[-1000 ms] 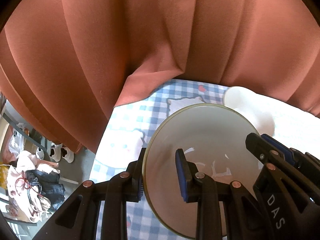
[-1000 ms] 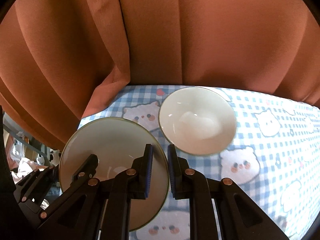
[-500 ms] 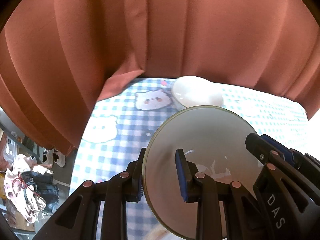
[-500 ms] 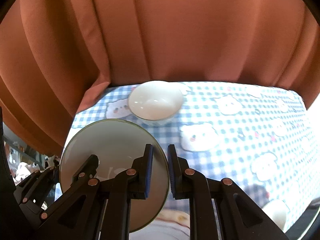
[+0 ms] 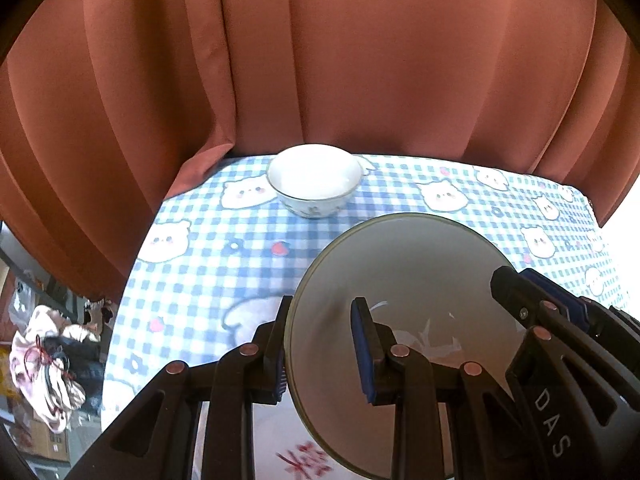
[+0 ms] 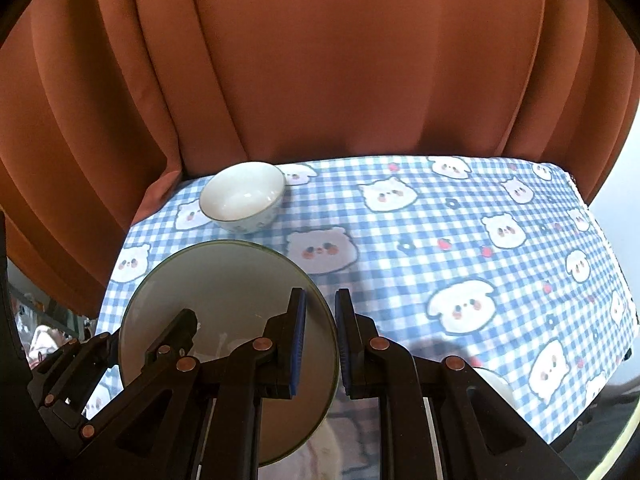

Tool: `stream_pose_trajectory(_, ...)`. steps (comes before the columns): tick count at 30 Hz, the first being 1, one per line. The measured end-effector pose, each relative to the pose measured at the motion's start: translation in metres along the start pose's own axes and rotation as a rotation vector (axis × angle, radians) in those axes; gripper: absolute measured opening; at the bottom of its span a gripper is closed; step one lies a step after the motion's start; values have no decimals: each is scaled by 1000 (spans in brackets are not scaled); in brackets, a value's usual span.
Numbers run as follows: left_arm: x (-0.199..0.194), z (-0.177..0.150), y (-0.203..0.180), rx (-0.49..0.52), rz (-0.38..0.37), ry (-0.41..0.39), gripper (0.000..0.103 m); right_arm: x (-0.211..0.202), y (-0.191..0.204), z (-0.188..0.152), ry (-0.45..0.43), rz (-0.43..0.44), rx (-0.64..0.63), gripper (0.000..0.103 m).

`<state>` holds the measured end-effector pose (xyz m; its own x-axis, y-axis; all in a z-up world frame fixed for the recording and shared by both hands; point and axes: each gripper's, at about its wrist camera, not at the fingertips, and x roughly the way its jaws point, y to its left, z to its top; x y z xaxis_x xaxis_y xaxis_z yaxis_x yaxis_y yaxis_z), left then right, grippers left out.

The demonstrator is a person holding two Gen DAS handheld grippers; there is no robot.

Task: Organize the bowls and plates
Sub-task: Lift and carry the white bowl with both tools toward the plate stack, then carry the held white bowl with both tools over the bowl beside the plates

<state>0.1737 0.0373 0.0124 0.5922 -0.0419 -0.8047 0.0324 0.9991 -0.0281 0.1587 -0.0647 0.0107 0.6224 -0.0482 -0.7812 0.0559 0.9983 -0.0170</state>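
Since a second ago, both my claws have pulled back from the curtain (image 5: 360, 60) with the plate (image 5: 404, 280) between them, and the bowl (image 5: 314, 178), which sat close in front of my fingers, now stands well ahead of them on the far edge of the cloth (image 5: 208, 264).

That plate is stiff glazed ceramic, I judge: hard, smooth, likely slippery at the rim, and it would chip or break if dropped. It looks light enough for two rim grips, and opposite edges are the sensible places to hold it. The bowl looks the same sort of ware, best taken by its rim wall.

My left claw (image 5: 320, 344) is narrowed down on the plate's left rim, one pad outside the edge and one on the face. My right claw (image 6: 320, 340) is pinched almost together on the right rim, the edge running between its pads. Seen from the left wrist, the right claw's fingers (image 5: 532, 296) bite the plate's far side.

The plate hangs tilted between both claws, above the near part of the cloth.
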Motion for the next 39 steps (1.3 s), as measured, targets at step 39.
stream_pose_trajectory(39, 6, -100, -151, -66, 39, 103, 26, -9, -174, -62, 91, 87, -87, 18)
